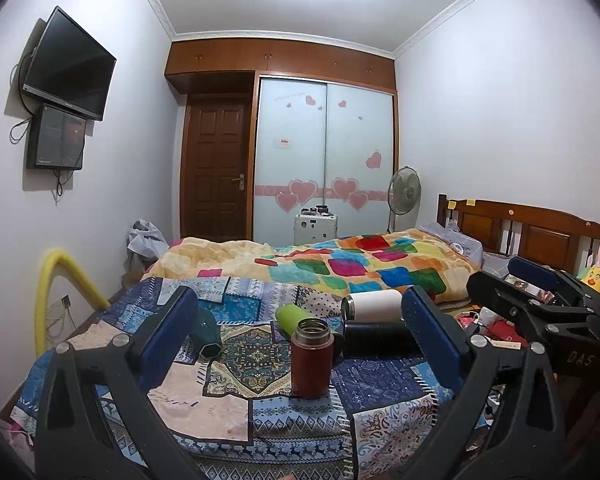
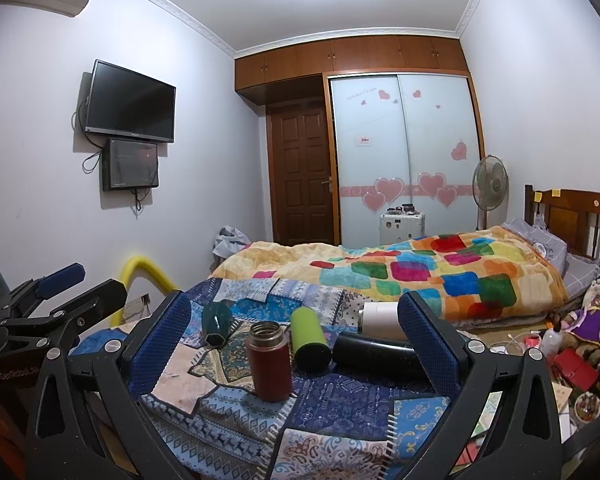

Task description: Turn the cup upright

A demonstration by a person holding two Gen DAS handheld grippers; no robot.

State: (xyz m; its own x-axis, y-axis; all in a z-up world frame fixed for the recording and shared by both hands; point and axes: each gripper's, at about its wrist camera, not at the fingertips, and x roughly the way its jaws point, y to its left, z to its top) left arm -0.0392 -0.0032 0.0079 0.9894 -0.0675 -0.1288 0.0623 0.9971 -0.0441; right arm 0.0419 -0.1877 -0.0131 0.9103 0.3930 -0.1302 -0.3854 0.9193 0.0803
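Note:
A dark red cup (image 1: pixel 311 358) (image 2: pixel 269 360) stands upright on the patchwork cloth, mouth open at the top. Behind it lie several cups on their sides: a dark green one (image 1: pixel 208 334) (image 2: pixel 217 322), a lime green one (image 1: pixel 290 316) (image 2: pixel 309 338), a black one (image 1: pixel 376 339) (image 2: pixel 374 354) and a white one (image 1: pixel 374 304) (image 2: pixel 382 316). My left gripper (image 1: pixel 308 344) is open and empty, its blue-padded fingers either side of the red cup but short of it. My right gripper (image 2: pixel 296 346) is open and empty too; it also shows at the right edge of the left wrist view (image 1: pixel 536 292).
The patchwork cloth (image 1: pixel 228 400) (image 2: pixel 340 412) covers a raised surface at the bed's foot. A colourful blanket (image 1: pixel 340 260) lies beyond. A yellow foam tube (image 1: pixel 60 288) curves at the left. Clutter (image 2: pixel 572 360) fills the floor at the right.

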